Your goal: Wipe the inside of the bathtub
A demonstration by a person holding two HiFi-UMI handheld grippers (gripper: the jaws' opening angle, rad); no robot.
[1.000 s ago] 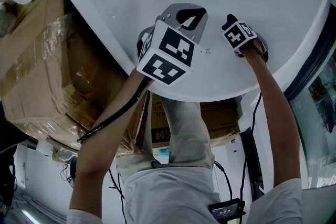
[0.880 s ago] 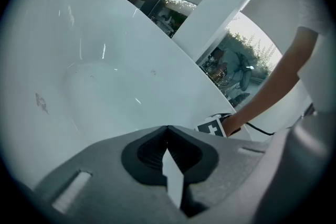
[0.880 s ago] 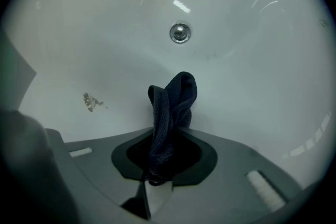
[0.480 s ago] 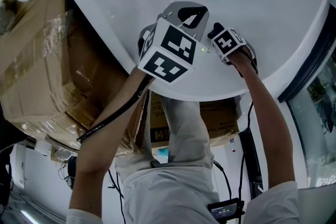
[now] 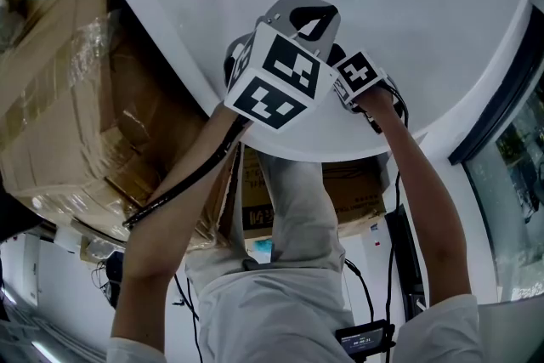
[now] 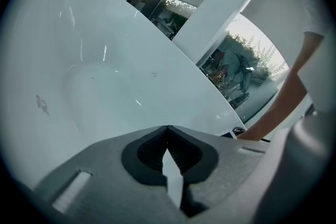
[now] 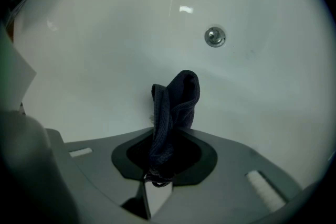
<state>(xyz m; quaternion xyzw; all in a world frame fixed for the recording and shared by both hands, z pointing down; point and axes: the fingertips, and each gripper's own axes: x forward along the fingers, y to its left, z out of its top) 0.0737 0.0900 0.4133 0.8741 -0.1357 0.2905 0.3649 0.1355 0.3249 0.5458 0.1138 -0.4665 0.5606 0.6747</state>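
White enamel fills most of every view: one bathtub [image 5: 425, 21] is seen, with a single round metal drain [image 7: 214, 37] set in its inner surface. Wrapped cardboard boxes [image 5: 76, 98] are stacked just beside its outer rim, and their number cannot be made out. Two grippers are counted. The left gripper [image 6: 168, 131] is held over the basin with its jaws brought together and nothing pinched between them. The right gripper [image 7: 159, 165] is clamped on the one cloth [image 7: 176, 99], a dark blue knitted rag that is gripped at its lower end and stands folded over past the jaw tips, short of the drain. Whether it is pressed on the enamel cannot be told. The wiping itself is judged to be the step in hand, with much of the basin left to be covered. For the next move, the rag should be laid firmly against the tub wall and drawn across it in overlapping strokes, with the clamp kept tight so that the cloth is not dragged free.
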